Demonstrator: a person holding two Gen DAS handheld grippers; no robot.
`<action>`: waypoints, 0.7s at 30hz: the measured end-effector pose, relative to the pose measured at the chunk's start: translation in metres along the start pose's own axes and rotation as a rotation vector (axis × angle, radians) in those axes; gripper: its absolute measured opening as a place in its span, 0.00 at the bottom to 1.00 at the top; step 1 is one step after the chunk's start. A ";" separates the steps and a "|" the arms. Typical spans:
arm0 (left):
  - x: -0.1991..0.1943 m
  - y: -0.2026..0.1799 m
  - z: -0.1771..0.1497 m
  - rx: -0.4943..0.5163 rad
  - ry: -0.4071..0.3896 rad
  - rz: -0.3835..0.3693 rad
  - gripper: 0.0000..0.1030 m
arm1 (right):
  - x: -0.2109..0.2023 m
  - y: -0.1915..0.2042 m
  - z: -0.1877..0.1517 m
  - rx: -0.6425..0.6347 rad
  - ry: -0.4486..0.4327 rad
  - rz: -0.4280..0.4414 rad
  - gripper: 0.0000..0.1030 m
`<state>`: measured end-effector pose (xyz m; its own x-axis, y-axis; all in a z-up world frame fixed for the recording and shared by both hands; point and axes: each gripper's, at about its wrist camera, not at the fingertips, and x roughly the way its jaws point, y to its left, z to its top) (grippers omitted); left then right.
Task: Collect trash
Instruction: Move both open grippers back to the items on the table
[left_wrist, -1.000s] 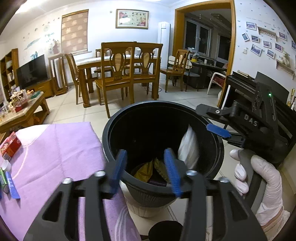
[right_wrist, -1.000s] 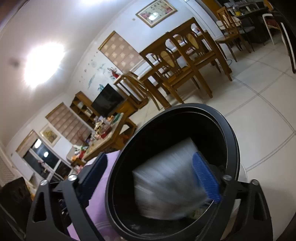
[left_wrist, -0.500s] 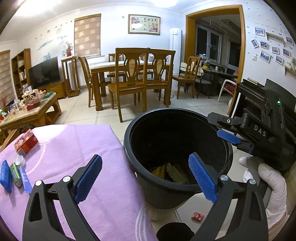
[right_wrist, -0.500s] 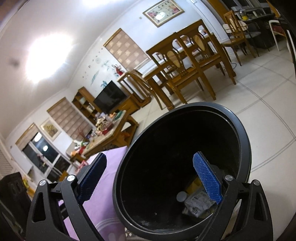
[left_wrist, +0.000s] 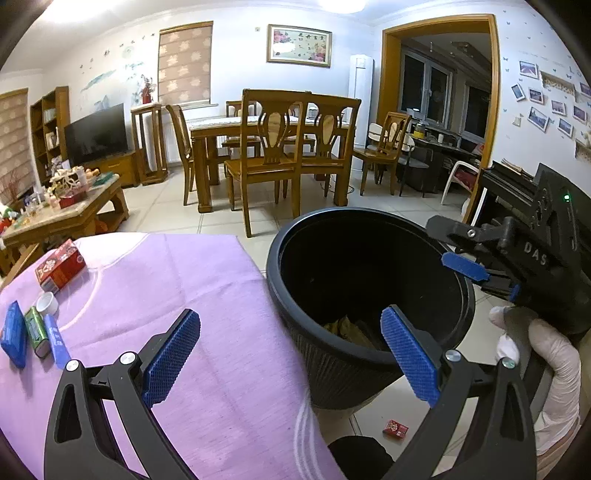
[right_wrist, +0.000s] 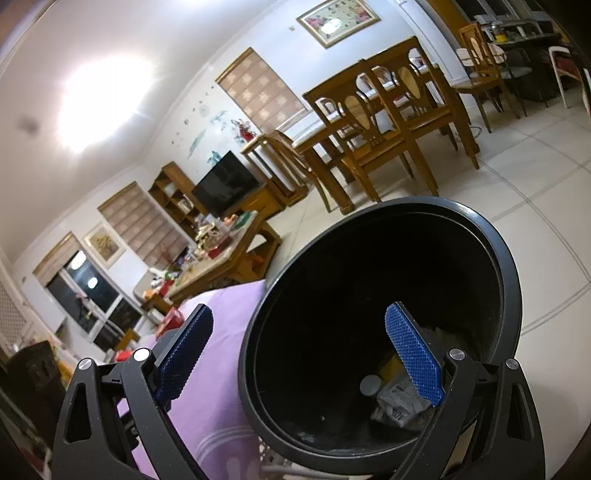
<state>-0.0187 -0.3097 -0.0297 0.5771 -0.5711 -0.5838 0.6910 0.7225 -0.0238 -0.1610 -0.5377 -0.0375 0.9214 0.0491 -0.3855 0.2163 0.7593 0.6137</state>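
Purple cloth (left_wrist: 207, 332) under left gripper (left_wrist: 291, 354), jaws wide apart, empty. Remaining litter well off to its left: red box (left_wrist: 61, 264), white cap (left_wrist: 47, 302), blue and green packets (left_wrist: 31, 332), long axes pointing away. Writing too small to read. "DAS" legible on right gripper (left_wrist: 476, 273).

Black bin (right_wrist: 509, 280) directly ahead of right gripper (right_wrist: 303, 354), jaws likewise spread, empty; crumpled wrappers (right_wrist: 395, 406) inside. Left gripper nearer the litter.

Left gripper (left_wrist: 291, 350) now stands wide open; a second ago its jaws were nearly together over the bin (left_wrist: 369, 288). It sits further left, over the purple cloth (left_wrist: 184, 295). The white wrapper (right_wrist: 399, 406), earlier falling between the right gripper (right_wrist: 303, 354) fingers, lies at the bin bottom.
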 end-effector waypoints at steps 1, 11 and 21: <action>0.000 0.002 -0.001 -0.008 0.002 -0.001 0.95 | -0.001 0.001 0.002 -0.004 -0.001 0.003 0.90; -0.022 0.058 -0.009 -0.088 -0.027 0.066 0.95 | 0.014 0.055 -0.005 -0.136 0.042 0.070 0.90; -0.060 0.187 -0.028 -0.252 -0.025 0.254 0.95 | 0.078 0.154 -0.058 -0.337 0.212 0.177 0.80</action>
<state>0.0638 -0.1300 -0.0217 0.7294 -0.3682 -0.5765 0.3966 0.9143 -0.0821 -0.0743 -0.3797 -0.0131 0.8403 0.3036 -0.4491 -0.0893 0.8947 0.4377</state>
